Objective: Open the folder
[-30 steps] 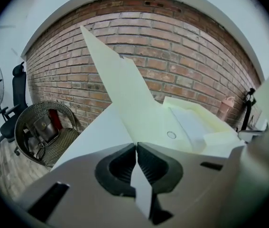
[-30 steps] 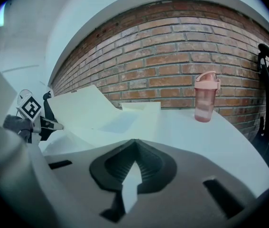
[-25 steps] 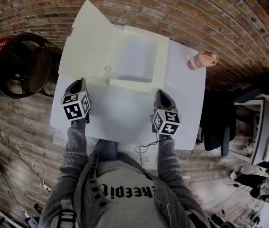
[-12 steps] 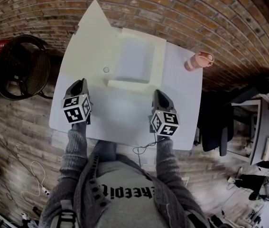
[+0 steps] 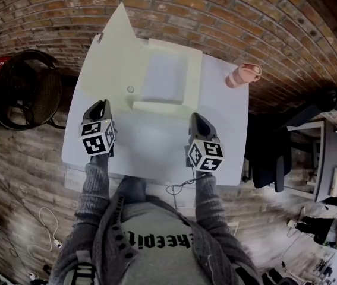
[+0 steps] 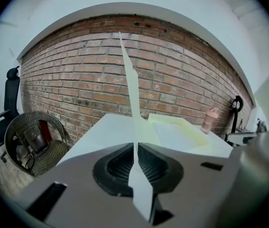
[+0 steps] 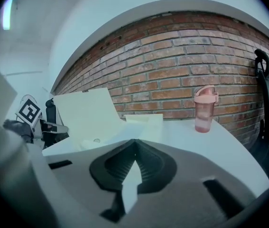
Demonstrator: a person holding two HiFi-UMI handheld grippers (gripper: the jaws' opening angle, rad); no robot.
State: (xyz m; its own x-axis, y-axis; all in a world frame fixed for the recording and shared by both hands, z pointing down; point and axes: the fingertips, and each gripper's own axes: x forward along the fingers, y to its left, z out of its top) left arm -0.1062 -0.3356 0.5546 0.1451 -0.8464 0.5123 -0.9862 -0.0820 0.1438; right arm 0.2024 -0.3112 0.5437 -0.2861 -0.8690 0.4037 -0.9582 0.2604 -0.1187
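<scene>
The folder (image 5: 163, 76) lies open at the far side of the white table (image 5: 150, 153). Its front cover (image 5: 110, 55) is swung over to the left and stands at a slant rather than flat, which bares the pale pages inside, so the opening looks all but done. The left gripper (image 5: 101, 104) and right gripper (image 5: 197, 117) hover side by side nearer the table's front edge, apart from the folder, each with jaws pressed together on nothing, probably because no hold is needed; the left one faces the cover edge-on, well placed to nudge it flat should it tip shut.
</scene>
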